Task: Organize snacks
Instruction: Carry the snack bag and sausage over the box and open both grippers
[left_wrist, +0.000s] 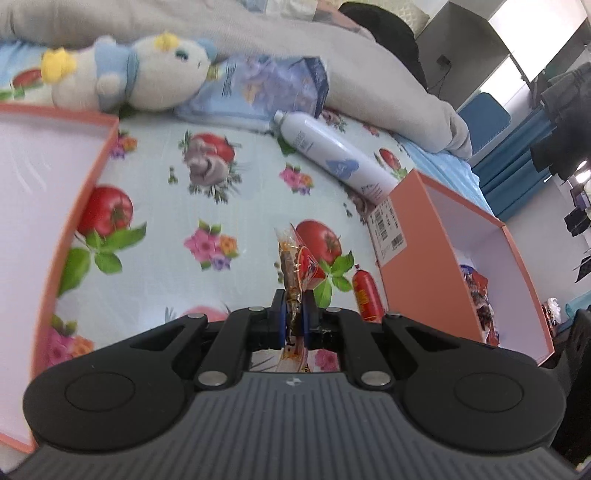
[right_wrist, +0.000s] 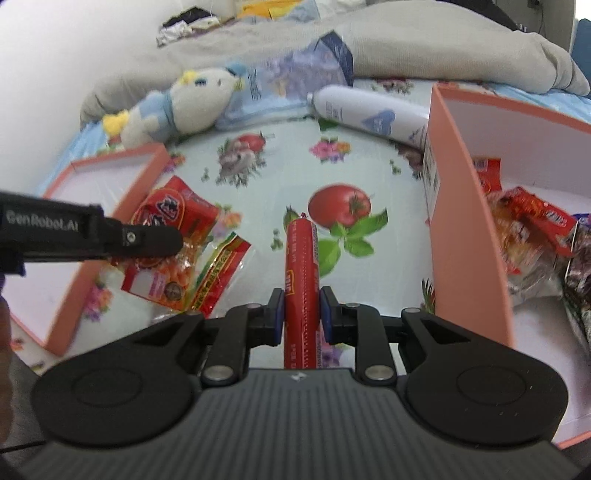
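Left gripper (left_wrist: 294, 317) fingers pinch a snack packet (left_wrist: 295, 273); right gripper (right_wrist: 303, 314) fingers clamp a red sausage (right_wrist: 301, 266).

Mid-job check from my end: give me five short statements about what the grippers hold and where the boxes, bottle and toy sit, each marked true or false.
1. The right gripper is shut on a red sausage. True.
2. The left gripper is empty. False: it pinches a snack packet.
3. The deep orange box already holds snacks. True.
4. The white bottle stands upright. False: it lies on its side on the bedsheet.
5. The plush toy is inside the shallow box lid. False: it lies on the bed behind the lid.
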